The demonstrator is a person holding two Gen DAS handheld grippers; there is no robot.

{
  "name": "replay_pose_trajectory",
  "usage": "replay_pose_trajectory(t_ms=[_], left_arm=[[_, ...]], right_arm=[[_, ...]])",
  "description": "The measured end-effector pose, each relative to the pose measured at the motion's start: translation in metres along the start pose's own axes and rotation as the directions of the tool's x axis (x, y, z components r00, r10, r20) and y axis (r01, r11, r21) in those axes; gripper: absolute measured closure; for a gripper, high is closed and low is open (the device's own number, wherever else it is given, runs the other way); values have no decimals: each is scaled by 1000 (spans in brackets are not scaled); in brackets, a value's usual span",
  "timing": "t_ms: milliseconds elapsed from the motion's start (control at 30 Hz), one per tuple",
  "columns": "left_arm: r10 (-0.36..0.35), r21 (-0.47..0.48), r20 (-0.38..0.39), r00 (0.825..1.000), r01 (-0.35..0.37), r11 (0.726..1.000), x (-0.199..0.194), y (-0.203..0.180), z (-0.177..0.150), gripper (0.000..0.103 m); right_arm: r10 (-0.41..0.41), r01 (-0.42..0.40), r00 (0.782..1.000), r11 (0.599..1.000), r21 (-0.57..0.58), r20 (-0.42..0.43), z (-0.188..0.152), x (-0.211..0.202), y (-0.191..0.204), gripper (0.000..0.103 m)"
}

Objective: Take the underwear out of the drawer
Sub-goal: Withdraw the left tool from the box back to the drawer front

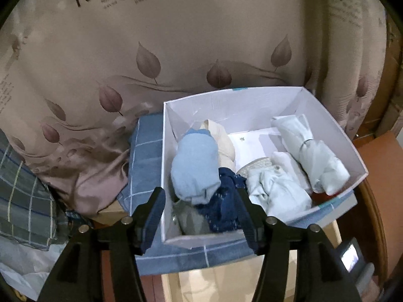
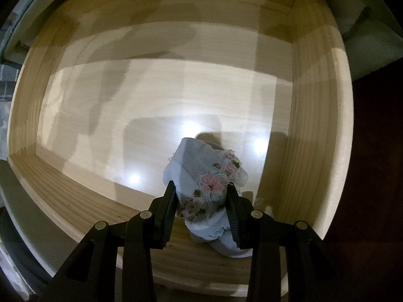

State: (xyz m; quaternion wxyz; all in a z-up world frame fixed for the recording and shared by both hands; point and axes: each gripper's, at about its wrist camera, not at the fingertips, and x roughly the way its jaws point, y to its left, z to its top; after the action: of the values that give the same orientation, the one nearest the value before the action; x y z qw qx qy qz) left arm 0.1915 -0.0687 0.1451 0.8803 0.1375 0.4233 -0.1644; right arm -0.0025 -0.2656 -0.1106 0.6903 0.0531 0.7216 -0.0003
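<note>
A pale wooden drawer (image 2: 176, 95) fills my right view, its floor glossy under lamp glare. My right gripper (image 2: 201, 214) pinches the pale blue underwear (image 2: 206, 173) with pink floral lace, near the drawer's front right corner. My left gripper (image 1: 200, 216) hangs spread over a white box (image 1: 335, 136) of rolled clothes.
</note>
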Motion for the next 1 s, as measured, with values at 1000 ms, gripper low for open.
replay_pose_trajectory(t_ms=[1000], left_arm=[[24, -126, -215, 976, -52, 991, 32, 2, -204, 45]], right_arm=[[-119, 108, 984, 991, -85, -135, 45, 8, 34, 60]])
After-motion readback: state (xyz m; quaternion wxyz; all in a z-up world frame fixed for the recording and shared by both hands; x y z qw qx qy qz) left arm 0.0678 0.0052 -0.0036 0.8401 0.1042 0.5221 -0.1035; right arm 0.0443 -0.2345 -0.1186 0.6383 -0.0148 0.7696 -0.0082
